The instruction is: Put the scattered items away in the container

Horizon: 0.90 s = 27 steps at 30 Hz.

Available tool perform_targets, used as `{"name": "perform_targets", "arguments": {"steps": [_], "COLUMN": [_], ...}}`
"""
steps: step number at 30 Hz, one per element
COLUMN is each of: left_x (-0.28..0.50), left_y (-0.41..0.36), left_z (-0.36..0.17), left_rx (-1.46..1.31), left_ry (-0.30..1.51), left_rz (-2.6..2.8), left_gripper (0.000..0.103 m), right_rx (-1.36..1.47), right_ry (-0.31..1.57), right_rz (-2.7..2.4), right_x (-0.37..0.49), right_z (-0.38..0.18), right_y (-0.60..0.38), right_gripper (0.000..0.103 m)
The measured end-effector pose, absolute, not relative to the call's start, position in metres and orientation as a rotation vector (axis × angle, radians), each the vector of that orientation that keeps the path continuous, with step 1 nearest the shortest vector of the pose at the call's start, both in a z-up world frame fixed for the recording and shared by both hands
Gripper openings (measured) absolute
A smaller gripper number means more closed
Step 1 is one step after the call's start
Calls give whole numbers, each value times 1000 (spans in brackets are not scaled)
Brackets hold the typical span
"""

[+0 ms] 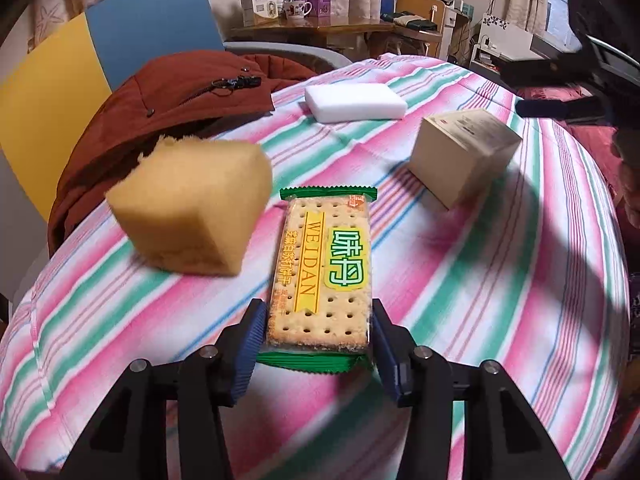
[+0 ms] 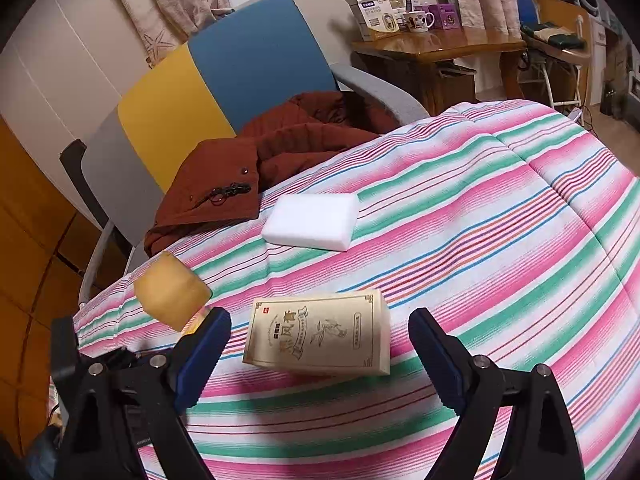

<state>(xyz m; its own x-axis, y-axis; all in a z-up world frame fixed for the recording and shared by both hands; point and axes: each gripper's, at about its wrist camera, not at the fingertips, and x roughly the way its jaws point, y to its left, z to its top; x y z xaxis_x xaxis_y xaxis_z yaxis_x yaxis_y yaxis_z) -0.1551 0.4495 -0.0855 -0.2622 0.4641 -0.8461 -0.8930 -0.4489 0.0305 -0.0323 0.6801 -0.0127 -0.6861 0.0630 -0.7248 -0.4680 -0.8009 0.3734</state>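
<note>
Left gripper (image 1: 320, 328): blue pads clamped against both long edges of the cracker packet (image 1: 324, 276), which lies flat on the striped quilt (image 1: 500, 280); the packet's near green seal sits between the fingers, partly in shadow. Gripper pitched steeply downward.

Right gripper (image 2: 320, 340): jaws spread wide, nothing between the pads. The beige carton (image 2: 320, 334) lies on the quilt just beyond and between the fingertips, untouched. Its print is too small to read.

From the left wrist view, the yellow sponge block (image 1: 192, 208) sits at 10 o'clock of the packet, blurred; the carton at 2 o'clock; the white foam block (image 1: 356, 102) at 12 o'clock, farther off. A rust jacket (image 1: 168, 112) drapes over the quilt's far-left edge. No container is visible in either view.
</note>
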Motion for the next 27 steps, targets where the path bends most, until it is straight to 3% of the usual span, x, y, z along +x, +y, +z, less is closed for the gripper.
{"name": "perform_targets", "arguments": {"steps": [9, 15, 20, 27], "left_x": [-127, -121, -121, -120], "left_y": [414, 400, 401, 395], "left_z": [-86, -87, -85, -83], "left_rx": [-1077, -1091, -1091, -1114], "left_ry": [646, 634, 628, 612], "left_rz": [1882, 1904, 1921, 1947], "left_gripper": [51, 51, 51, 51], "right_rx": [-1109, -1106, -1146, -1333], "right_ry": [744, 685, 889, 1004], "right_rz": [2558, 2553, 2571, 2574], "right_x": [-52, -59, -62, -59], "right_z": [-24, -27, -38, -48], "right_y": [679, 684, 697, 671], "right_gripper": [91, 100, 100, 100]}}
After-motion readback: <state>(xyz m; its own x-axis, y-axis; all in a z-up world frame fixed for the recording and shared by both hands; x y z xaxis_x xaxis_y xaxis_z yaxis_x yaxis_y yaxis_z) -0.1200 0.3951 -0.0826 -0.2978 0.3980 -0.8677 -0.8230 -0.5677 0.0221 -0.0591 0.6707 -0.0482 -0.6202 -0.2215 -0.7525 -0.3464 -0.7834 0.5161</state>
